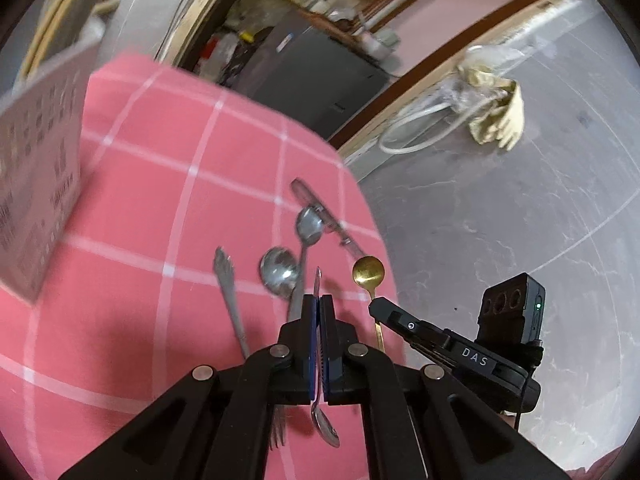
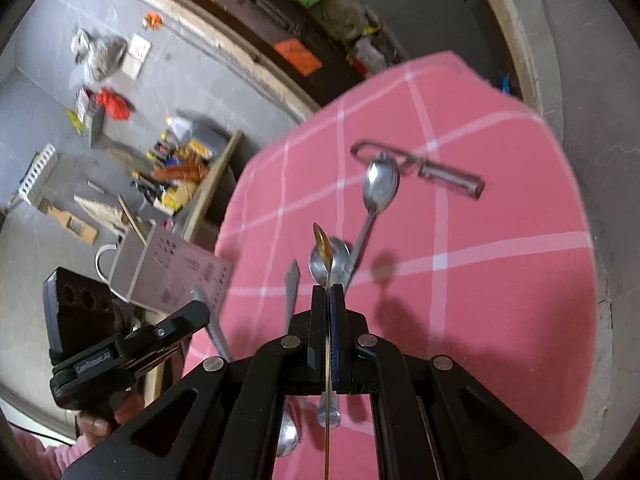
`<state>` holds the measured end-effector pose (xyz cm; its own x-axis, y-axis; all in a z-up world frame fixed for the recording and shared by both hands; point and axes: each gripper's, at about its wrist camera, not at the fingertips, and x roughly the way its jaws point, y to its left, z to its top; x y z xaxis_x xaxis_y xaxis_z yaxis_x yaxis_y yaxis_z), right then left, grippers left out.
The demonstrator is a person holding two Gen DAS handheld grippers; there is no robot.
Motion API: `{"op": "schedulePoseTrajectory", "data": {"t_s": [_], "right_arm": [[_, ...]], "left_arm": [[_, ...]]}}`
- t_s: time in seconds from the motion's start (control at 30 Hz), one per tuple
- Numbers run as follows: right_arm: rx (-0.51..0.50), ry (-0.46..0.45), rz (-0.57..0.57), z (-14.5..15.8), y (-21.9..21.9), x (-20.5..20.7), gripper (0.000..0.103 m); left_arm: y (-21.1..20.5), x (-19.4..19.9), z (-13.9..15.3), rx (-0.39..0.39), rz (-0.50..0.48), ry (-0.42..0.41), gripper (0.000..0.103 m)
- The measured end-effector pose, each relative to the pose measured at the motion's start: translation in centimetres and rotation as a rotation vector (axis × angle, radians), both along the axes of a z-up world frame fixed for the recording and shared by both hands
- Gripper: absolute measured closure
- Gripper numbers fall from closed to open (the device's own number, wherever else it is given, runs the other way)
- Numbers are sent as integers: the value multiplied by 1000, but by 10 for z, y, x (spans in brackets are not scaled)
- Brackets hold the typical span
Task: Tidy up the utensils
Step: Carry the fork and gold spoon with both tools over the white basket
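Utensils (image 1: 276,276) lie on pink cloth (image 1: 160,184).
Left gripper (image 1: 319,304) pinches a steel spoon (image 1: 325,428); right gripper (image 2: 329,294) pinches a gold spoon (image 2: 322,244).

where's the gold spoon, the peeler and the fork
gold spoon (image 1: 368,270), left wrist view, on its bowl
peeler (image 2: 450,176), right wrist view, on its blade end
fork (image 1: 230,284), left wrist view, on its neck below the tines

My left gripper (image 1: 319,304) points forward and down, its fingers (image 1: 308,320) pressed together on a thin utensil handle. My right gripper (image 2: 328,296) sits the same way, fingers (image 2: 319,320) clamped flat. From the right wrist view, my hand (image 2: 96,424) wraps the left gripper's grip at 8 o'clock.
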<state>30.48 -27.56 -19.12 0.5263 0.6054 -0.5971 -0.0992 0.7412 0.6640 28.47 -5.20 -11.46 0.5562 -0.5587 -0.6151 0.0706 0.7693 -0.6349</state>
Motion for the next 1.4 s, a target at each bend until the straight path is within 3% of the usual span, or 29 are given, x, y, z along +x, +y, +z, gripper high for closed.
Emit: {"op": "schedulePoseTrajectory", "data": {"t_s": [0.3, 0.63, 0.77, 1.0, 1.2, 1.4], "right_arm": [[79, -201, -68, 68, 17, -11, 101], [173, -450, -85, 146, 108, -5, 101], [191, -524, -85, 164, 150, -1, 101], [169, -620, -93, 155, 210, 2, 101], [146, -587, -91, 118, 226, 12, 101], [125, -586, -90, 101, 227, 14, 101]], "left_arm": [[35, -13, 78, 45, 22, -145, 101], [122, -16, 161, 153, 87, -324, 101], [154, -12, 180, 172, 124, -370, 101], [183, -3, 176, 271, 141, -437, 101], [183, 1, 142, 360, 120, -459, 101], [180, -2, 120, 418, 92, -471, 101]]}}
